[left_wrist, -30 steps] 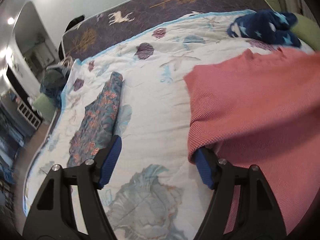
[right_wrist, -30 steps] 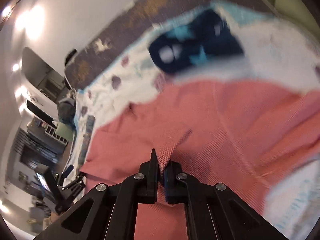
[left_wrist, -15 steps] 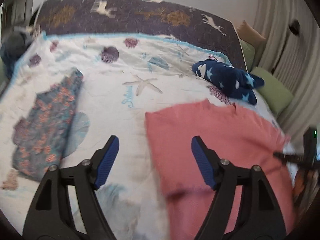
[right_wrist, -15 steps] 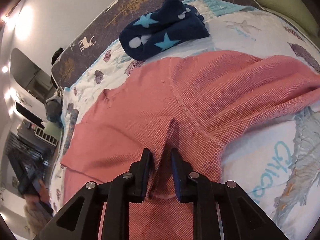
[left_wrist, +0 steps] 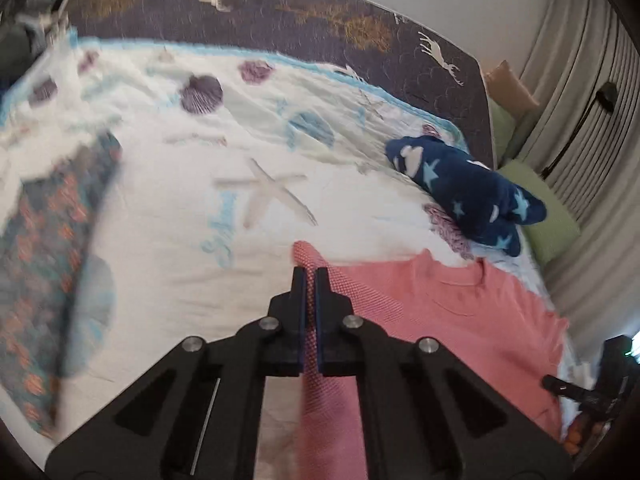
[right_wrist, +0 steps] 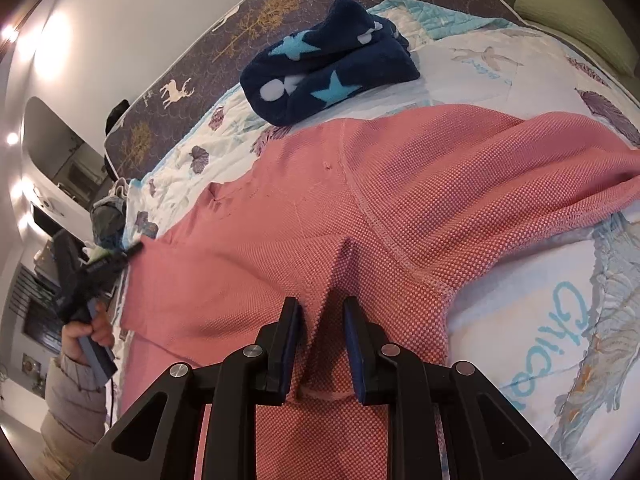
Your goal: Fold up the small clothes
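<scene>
Left claw (left_wrist: 310, 276): jaws pressed together on a raised fold at the left edge of the pink knit sweater (left_wrist: 460, 320), the fabric pinched between the blue pads and lifted slightly off the quilt (left_wrist: 168, 216). Right claw (right_wrist: 322, 312): jaws parted by a narrow gap, straddling a ridge of the same pink knit sweater (right_wrist: 360, 208) near the seam where sleeve meets body; the pads stand close to the ridge on either side, not clamped on it. The sweater lies spread across the bed, neckline toward the navy star-print fleece (right_wrist: 328, 68), one sleeve reaching to the right in the right wrist view. The fleece sits bunched just beyond the sweater's collar, touching or nearly touching it. A floral-print garment (left_wrist: 48, 264), blurred, lies well apart at the left side of the quilt in the left wrist view. The quilt bears shell and starfish prints; beyond it a dark bedspread with deer and trees (left_wrist: 320, 20) covers the far side. Green pillows (left_wrist: 548, 216) rest at the right end of the bed. The person's left hand (right_wrist: 86, 332) grips the left claw's handle, seen in the right wrist view.
</scene>
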`<act>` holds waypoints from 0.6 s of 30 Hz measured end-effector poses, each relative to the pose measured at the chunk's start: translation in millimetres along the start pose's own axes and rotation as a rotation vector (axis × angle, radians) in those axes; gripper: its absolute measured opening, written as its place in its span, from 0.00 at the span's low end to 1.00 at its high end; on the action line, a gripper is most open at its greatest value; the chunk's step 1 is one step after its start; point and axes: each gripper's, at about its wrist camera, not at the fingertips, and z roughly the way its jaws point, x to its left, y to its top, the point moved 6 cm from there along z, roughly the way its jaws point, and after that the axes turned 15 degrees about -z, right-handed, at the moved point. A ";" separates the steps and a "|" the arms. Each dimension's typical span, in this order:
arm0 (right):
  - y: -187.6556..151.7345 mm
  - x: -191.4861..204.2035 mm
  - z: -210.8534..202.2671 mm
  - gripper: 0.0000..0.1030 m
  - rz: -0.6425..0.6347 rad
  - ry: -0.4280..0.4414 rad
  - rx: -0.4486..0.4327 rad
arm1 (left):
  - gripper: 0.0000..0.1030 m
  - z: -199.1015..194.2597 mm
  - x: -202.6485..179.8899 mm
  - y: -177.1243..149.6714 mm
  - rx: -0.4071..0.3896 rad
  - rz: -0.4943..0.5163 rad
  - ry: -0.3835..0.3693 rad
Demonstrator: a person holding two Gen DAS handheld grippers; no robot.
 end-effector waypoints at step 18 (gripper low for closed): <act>1.7 -132.4 -96.6 0.41 0.344 -0.277 -0.161 | 0.48 -45.7 -56.6 -51.0 0.014 0.169 -0.084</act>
